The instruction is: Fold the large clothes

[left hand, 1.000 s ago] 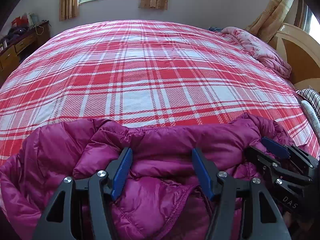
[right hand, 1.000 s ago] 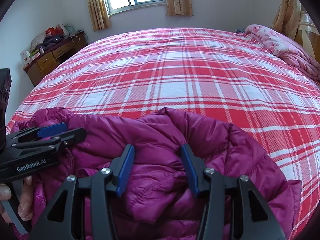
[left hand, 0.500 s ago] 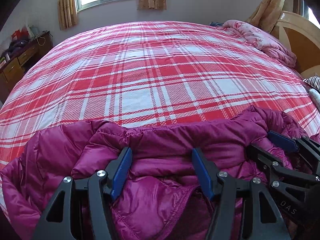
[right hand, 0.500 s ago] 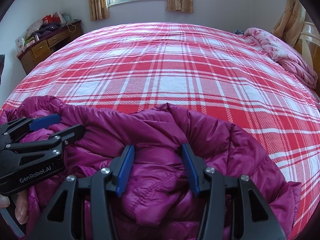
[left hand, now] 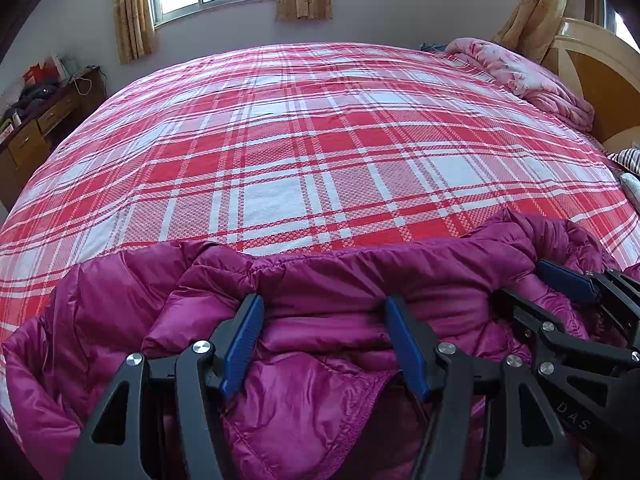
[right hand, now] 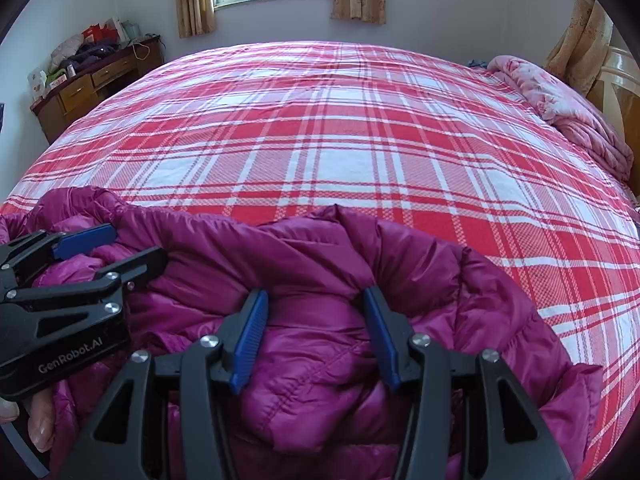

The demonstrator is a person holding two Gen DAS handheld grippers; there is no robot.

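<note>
A magenta puffer jacket (left hand: 320, 280) lies bunched on the near edge of the bed; it also shows in the right wrist view (right hand: 320, 264). My left gripper (left hand: 322, 308) has its jaws apart with a thick fold of jacket bulging between the blue pads. My right gripper (right hand: 314, 300) stands the same way, pads against a fold of jacket. Each gripper shows in the other's view: the right one (left hand: 532, 284) at the right, the left one (right hand: 136, 246) at the left, both over the jacket's upper edge.
The red and white plaid bedspread (left hand: 312, 140) covers the bed ahead. A pink quilt (left hand: 520, 72) lies by the wooden headboard (left hand: 592, 64) at far right. A wooden dresser (right hand: 88, 84) with clutter stands at far left under the window.
Both grippers have tilted up and moved slightly forward with the jacket; more of the window and far wall shows. The jaw gaps look unchanged.
</note>
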